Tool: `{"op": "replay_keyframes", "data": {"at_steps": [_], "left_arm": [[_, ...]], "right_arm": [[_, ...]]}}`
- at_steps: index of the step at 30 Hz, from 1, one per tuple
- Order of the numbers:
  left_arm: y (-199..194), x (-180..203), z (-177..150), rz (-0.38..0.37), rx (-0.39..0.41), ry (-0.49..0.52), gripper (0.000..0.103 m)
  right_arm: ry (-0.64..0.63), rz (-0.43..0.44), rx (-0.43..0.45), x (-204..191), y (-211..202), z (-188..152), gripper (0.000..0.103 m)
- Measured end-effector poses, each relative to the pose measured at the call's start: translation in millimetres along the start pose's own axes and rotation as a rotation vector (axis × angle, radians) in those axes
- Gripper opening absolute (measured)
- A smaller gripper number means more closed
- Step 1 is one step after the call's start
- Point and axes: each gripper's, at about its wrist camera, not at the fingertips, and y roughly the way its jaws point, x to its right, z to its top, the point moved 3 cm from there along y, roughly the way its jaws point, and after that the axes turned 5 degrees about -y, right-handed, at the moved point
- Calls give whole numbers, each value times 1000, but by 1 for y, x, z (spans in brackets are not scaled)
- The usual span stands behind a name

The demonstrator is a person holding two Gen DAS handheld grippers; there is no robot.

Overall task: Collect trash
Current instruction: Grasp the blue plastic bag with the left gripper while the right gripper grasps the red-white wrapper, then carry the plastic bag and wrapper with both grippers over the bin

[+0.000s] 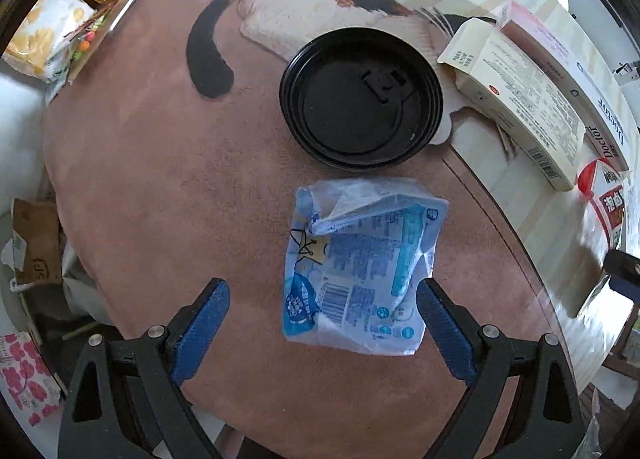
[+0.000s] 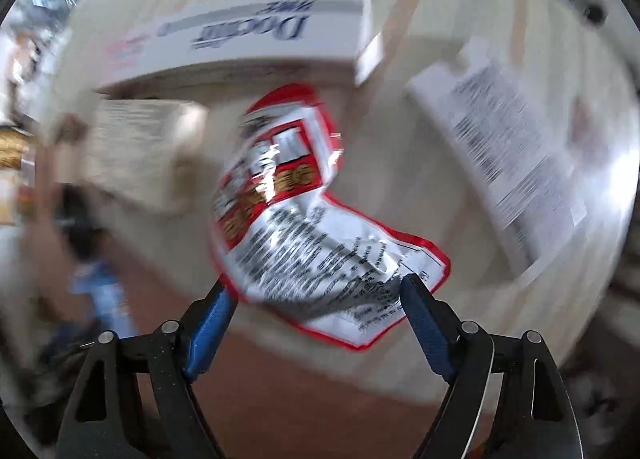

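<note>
Bare pink mat (image 1: 152, 187) lies open to the left of the blue wrapper (image 1: 356, 263), with room there for a gripper to come down. A black lid (image 1: 362, 97) sits just beyond the wrapper, and cartons (image 1: 520, 99) crowd the right side. Around the red wrapper (image 2: 308, 211), boxes (image 2: 256, 39) close in behind and on both sides.

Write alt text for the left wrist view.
An open left gripper hangs over a crumpled blue wrapper lying on a brown mat. Beyond the wrapper sits a black lid, with cartons to the right.
</note>
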Motion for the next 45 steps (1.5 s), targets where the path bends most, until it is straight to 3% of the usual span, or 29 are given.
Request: {"op": "replay_keyframes", "data": {"at_steps": [2,6,8,11,15,17,21,26,36,38,45], "left_arm": [[4,2,2,-10,-13,5,95],[18,8,7,-27,-46,15,95],[21,10,8,-43,-49,10,94],[19,14,7,-58,-31,15,72],[13,21,4,-67,-10,27,62],[9,24,2,-72,-6,28,59],[4,21,-6,-73,11,32,52],[-7,23,-13,-78,36,43,52],[-37,38,-11,-107,99,62,49],[-40,37,-15,-116,111,64,49],[-66,19,-32,-139,142,59,49]], "right_arm": [[-29,10,13,-5,-6,1,88],[-160,-174,90,-11,-6,11,90],[-207,-222,109,-15,0,19,90],[-246,-236,108,-17,12,30,90],[-228,-213,106,-12,24,41,87],[-227,-221,126,-14,23,41,73],[-213,-197,142,-17,16,28,62],[-207,-168,179,-28,2,11,46],[-159,-76,207,-42,-16,-28,28],[-151,-52,209,-45,-17,-34,18],[-146,-19,215,-45,-16,-53,18]]}}
